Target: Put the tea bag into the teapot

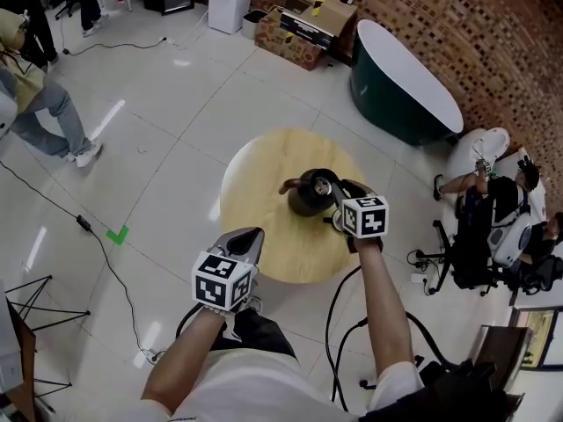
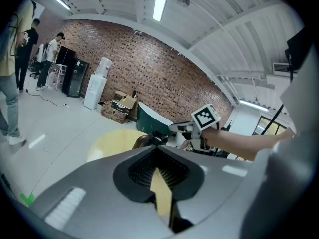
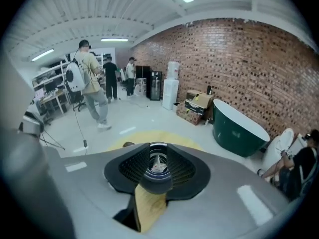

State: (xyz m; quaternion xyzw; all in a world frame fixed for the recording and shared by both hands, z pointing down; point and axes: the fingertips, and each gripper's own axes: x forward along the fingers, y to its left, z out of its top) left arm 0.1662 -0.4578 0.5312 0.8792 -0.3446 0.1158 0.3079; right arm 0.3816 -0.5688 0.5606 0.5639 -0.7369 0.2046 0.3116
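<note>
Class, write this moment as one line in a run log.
right gripper: open over teapot | tea bag: inside teapot mouth | left gripper: shut, empty, near table edge

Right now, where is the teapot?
In the head view, the teapot sits near the middle of the round wooden table, just under the right tongs, whose jaws stand open over its mouth.

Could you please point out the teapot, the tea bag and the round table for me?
teapot (image 1: pixel 306 199), head view, its dark body.
tea bag (image 3: pixel 159 165), right gripper view, the pale bag inside the teapot's mouth.
round table (image 1: pixel 264 170), head view, bare wooden top left of the teapot.
</note>
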